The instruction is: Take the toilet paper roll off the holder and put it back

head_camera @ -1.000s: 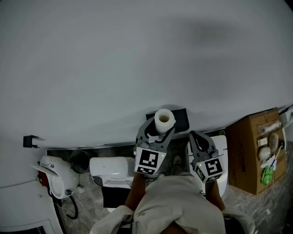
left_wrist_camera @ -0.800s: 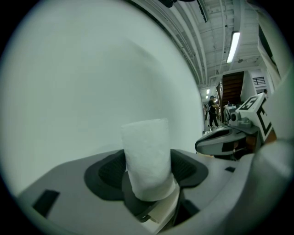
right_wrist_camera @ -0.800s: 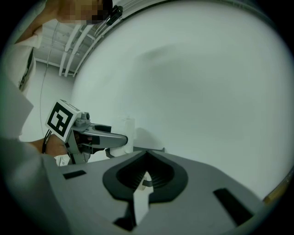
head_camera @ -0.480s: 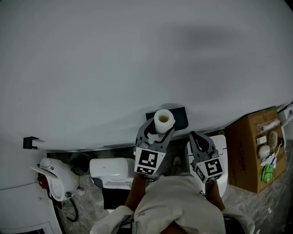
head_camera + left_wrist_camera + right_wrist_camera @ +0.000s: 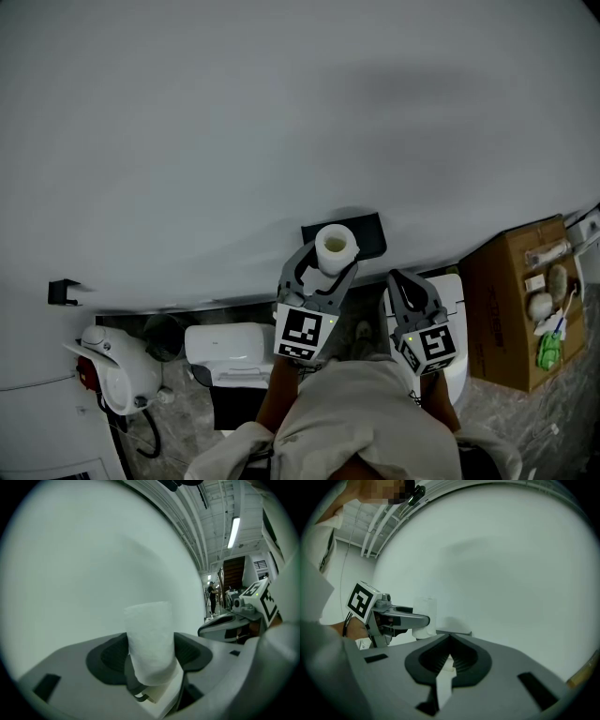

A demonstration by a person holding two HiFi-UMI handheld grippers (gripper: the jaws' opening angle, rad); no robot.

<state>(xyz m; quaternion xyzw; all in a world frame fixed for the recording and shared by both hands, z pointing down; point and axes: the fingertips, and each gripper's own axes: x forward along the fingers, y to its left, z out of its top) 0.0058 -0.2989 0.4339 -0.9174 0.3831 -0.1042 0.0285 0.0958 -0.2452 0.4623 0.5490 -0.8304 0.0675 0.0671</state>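
Observation:
A white toilet paper roll (image 5: pixel 336 246) stands upright between the jaws of my left gripper (image 5: pixel 333 259), which is shut on its sides. In the left gripper view the roll (image 5: pixel 150 641) fills the gap between both dark pads. It hangs just in front of the black holder (image 5: pixel 368 233) on the pale wall. My right gripper (image 5: pixel 403 284) sits lower and to the right, shut, with nothing in it; its jaws meet at the tip (image 5: pixel 449 641). From the right gripper view the roll (image 5: pixel 424 612) and the left gripper (image 5: pixel 417 619) show to the left, beside the holder (image 5: pixel 458 632).
A brown cardboard box (image 5: pixel 518 314) with small items stands at the right. A white toilet (image 5: pixel 225 349) and a white appliance (image 5: pixel 108 364) sit on the floor at the left. A small black hook (image 5: pixel 61 291) juts from the wall. A white fixture (image 5: pixel 457 302) lies under my right gripper.
Both grippers and the roll keep their places. Only the head view drifts slightly, so the holder sits a touch higher in the picture.

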